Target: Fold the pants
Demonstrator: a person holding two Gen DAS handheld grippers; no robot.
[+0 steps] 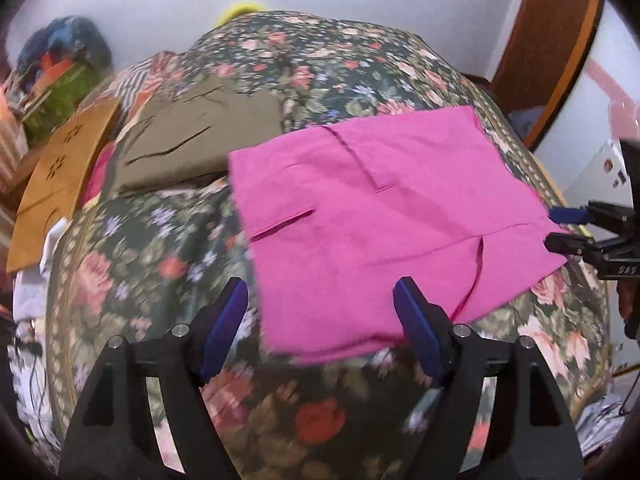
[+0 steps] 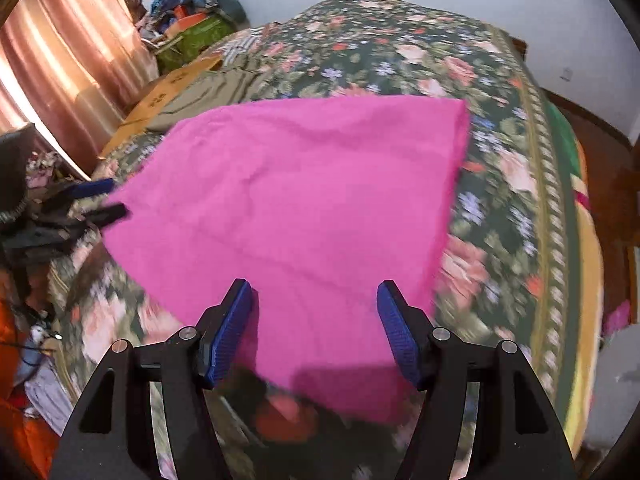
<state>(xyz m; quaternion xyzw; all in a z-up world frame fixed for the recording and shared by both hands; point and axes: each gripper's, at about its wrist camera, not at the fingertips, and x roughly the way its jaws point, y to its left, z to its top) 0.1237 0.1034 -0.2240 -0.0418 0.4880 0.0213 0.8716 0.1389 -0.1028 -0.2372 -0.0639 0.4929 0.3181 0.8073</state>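
Pink pants [image 1: 372, 216] lie folded into a flat rectangle on the floral bedspread [image 1: 168, 248]; they also fill the middle of the right wrist view [image 2: 304, 200]. My left gripper [image 1: 320, 324] is open and empty, hovering at the near edge of the pink pants. My right gripper [image 2: 316, 328] is open and empty above the pants' near corner. The right gripper also shows at the right edge of the left wrist view [image 1: 560, 228], at the pants' right corner. The left gripper shows at the left of the right wrist view [image 2: 104, 200].
A folded olive-brown garment [image 1: 200, 140] lies on the bed behind the pink pants. A brown cardboard piece [image 1: 60, 176] lies at the bed's left side. A pile of bags and clothes [image 1: 60, 72] sits at the back left. A pink curtain [image 2: 72, 64] hangs left.
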